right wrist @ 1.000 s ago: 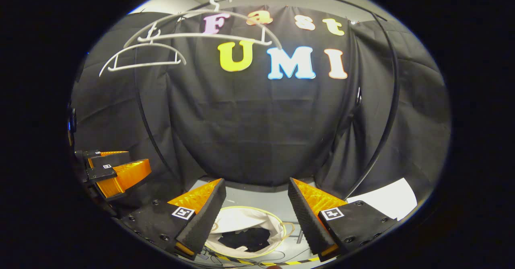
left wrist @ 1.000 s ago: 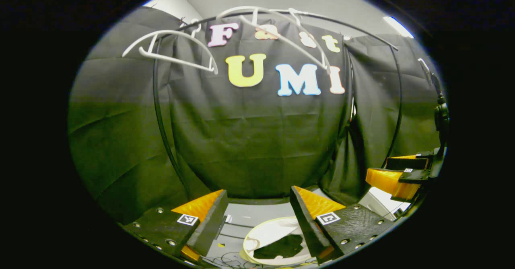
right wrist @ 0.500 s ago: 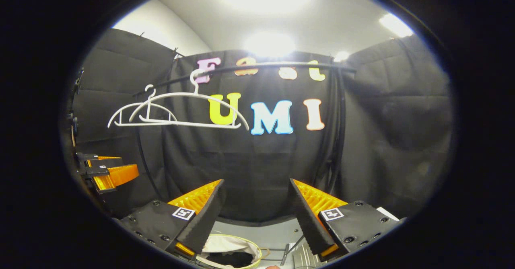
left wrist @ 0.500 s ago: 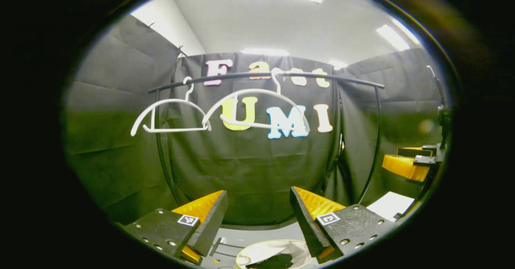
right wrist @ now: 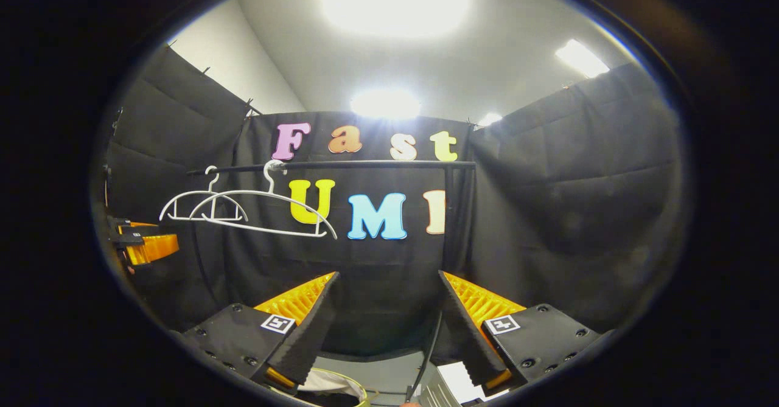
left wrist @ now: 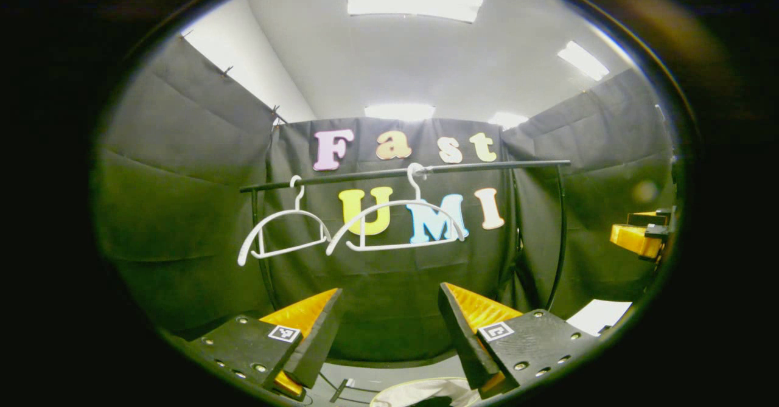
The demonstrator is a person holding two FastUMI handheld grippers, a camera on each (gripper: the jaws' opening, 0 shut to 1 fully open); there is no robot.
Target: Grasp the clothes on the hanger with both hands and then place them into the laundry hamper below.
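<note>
— While the left claw [left wrist: 389,334] pointed at the booth's back wall, how did its fingers stand?

— Wide apart, with nothing between them. The right claw [right wrist: 389,328] was the same: spread and empty. Each also appeared at the edge of the other's view, off to the side and holding nothing.

— And beyond the fingers?

— Two white hangers [left wrist: 395,224] hung side by side on the black rail [left wrist: 487,165], well ahead of both claws and above them. Both were bare wire outlines with no cloth draped over them.

— So where were the clothes?

— Not on the rail. The laundry hamper [left wrist: 420,387] sat below, its pale rim peeking out just under the fingers in both views [right wrist: 341,386]. Its inside was cut off at the edge, so I couldn't tell whether the clothes lay in it. I judged that likely, and the job finished or nearly so.

— If a garment had been up there, how would it have handled?

— Presumably light, soft and limp, sagging wherever unsupported. I would have pinched it at the two shoulders, one claw each, well into the fabric, then lifted it off the hanger before lowering it.
</note>
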